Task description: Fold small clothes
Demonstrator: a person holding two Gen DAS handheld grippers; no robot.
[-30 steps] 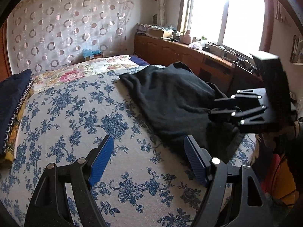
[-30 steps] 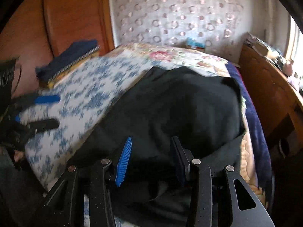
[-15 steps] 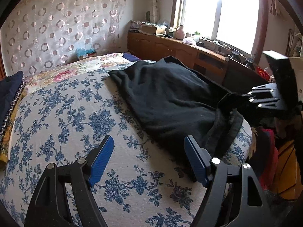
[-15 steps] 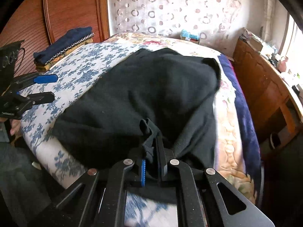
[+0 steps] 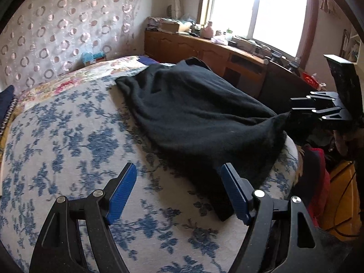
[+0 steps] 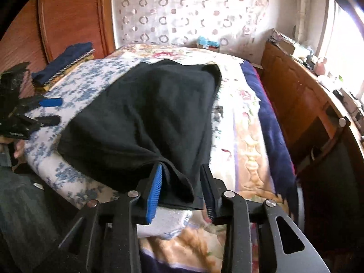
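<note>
A black knitted garment (image 5: 193, 113) lies spread on the blue-flowered bed cover (image 5: 68, 141); it also shows in the right wrist view (image 6: 145, 118). My left gripper (image 5: 179, 191) is open and empty, just above the cover at the garment's near edge. My right gripper (image 6: 182, 188) is open, its blue pads on either side of the garment's near corner, which hangs loosely between them. The right gripper also shows in the left wrist view (image 5: 295, 111) at the garment's right corner. The left gripper shows in the right wrist view (image 6: 50, 111) at the left.
A folded navy pile (image 6: 63, 59) lies by the wooden headboard (image 6: 75, 18). A wooden cabinet (image 5: 204, 50) with clutter runs under the window. A floral quilt and navy blanket (image 6: 270, 122) cover the bed's right side. A red item (image 5: 318, 175) lies beside the bed.
My right gripper closed on the garment's near corner, pulled it back toward the bed edge, and has now opened, the corner slack between its pads. The left gripper stayed open and barely moved.
</note>
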